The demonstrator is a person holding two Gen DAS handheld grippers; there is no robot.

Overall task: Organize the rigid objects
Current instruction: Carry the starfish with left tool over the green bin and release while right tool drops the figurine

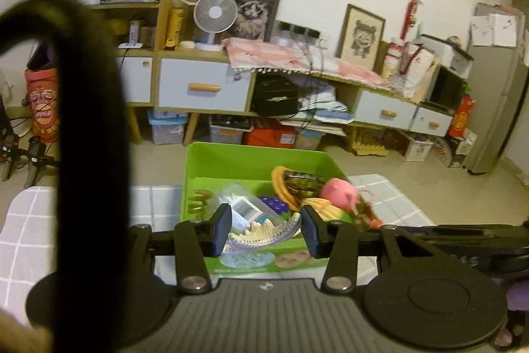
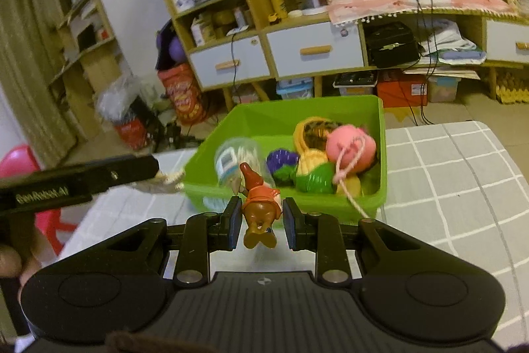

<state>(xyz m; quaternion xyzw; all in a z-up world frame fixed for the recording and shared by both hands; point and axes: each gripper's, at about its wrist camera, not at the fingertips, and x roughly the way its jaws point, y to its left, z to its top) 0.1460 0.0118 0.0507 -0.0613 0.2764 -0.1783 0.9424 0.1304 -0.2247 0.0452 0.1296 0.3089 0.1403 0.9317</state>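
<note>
Two grippers — left gripper (image 1: 264, 229) jaws clamp toothed model (image 1: 261, 234); right gripper (image 2: 259, 220) jaws clamp figurine (image 2: 259, 207)

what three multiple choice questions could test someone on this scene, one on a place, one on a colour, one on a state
1. Where is the pink round toy?
A. on the checked cloth
B. inside the bin
C. on the floor

2. What colour is the bin holding the toys?
A. green
B. blue
C. white

3. What are the right tongs doing?
A. standing open and empty
B. gripping the bin's rim
C. closed on a small brown figurine

Answers: 1 B, the pink toy lies among the other toys within the bin's walls. 2 A, its walls and rim are bright green in both wrist views. 3 C, the figurine sits clamped between the two blue pads just short of the bin.
</note>
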